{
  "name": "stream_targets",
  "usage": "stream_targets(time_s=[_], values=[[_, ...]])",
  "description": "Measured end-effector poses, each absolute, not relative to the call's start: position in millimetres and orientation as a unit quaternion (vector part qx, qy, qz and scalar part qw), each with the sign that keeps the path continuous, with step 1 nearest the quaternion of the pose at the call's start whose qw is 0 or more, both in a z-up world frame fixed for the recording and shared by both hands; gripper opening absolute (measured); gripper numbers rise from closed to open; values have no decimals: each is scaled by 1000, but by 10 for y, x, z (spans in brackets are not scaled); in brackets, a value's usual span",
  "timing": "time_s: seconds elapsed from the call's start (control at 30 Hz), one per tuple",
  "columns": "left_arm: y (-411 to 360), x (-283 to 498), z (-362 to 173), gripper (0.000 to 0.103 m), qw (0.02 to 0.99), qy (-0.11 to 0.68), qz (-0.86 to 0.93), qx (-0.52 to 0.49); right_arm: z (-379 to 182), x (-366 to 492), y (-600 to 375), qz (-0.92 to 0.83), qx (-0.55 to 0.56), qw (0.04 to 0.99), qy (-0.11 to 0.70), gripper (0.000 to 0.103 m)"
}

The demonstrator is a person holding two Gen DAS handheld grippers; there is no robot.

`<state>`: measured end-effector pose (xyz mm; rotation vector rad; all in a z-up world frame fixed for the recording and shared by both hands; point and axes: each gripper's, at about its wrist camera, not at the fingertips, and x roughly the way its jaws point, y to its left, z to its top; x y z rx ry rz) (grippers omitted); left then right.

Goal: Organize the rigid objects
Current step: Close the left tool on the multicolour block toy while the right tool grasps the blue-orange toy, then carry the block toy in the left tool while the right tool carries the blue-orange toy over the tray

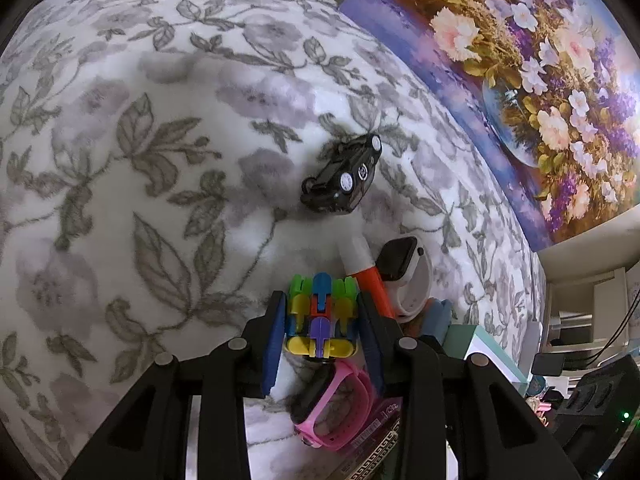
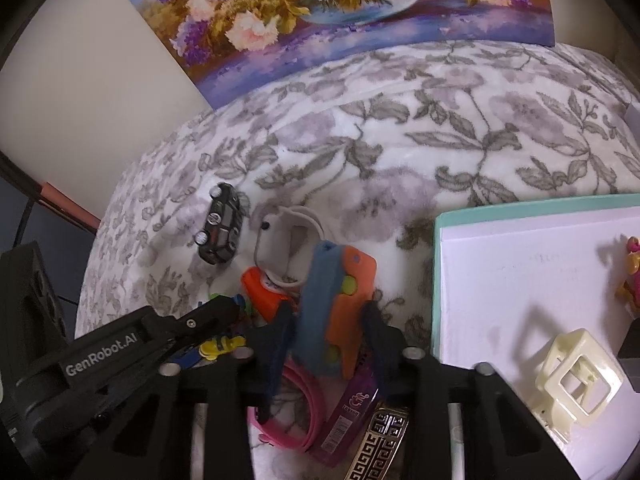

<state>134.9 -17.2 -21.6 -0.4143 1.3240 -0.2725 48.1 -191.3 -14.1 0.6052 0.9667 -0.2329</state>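
Two grippers, both loaded; left gripper point(image 1: 320, 320) has its fingers point(image 1: 274, 344) clenched on a multicoloured block toy point(image 1: 320, 312), blue pads pressing both sides, toy sitting just above the floral blanket point(image 1: 120, 160); right gripper point(image 2: 328, 332) fingers clamped on a blue-and-orange foam toy point(image 2: 336, 300), held upright and tilted slightly, pads on either flank; both sets of fingers pitched steeply down at the clutter pile; black toy car point(image 1: 340, 176) lies on its side on the blanket, apart from the pile; white smartwatch point(image 1: 404, 264) beside an orange-and-white marker point(image 1: 366, 272), touching or nearly so; pink watch point(image 1: 336, 408) under the left gripper, resting by a purple packet point(image 2: 352, 412); teal-edged white box lid point(image 2: 520, 280) to the right of the pile, cream hair claw clip point(image 2: 576, 380) sitting on it; flower painting point(image 2: 340, 8) leans on the wall behind the blanket.
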Motion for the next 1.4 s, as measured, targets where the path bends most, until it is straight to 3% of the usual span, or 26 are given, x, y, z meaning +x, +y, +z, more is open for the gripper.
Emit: stream_targets(time_s=[0.33,0.77,1.4], values=[[-53,1337,-167,37,769,608,-83,-178,-124,486,-1913,-105,286,834,460,31],[262,1360,14,37,779,588,-48,-213,-249,541,-1961,-104,306,821,470,42],[151,1359,-129,37,764,609,-53,-206,-274,572,-1874,-128,255,831,478,38]])
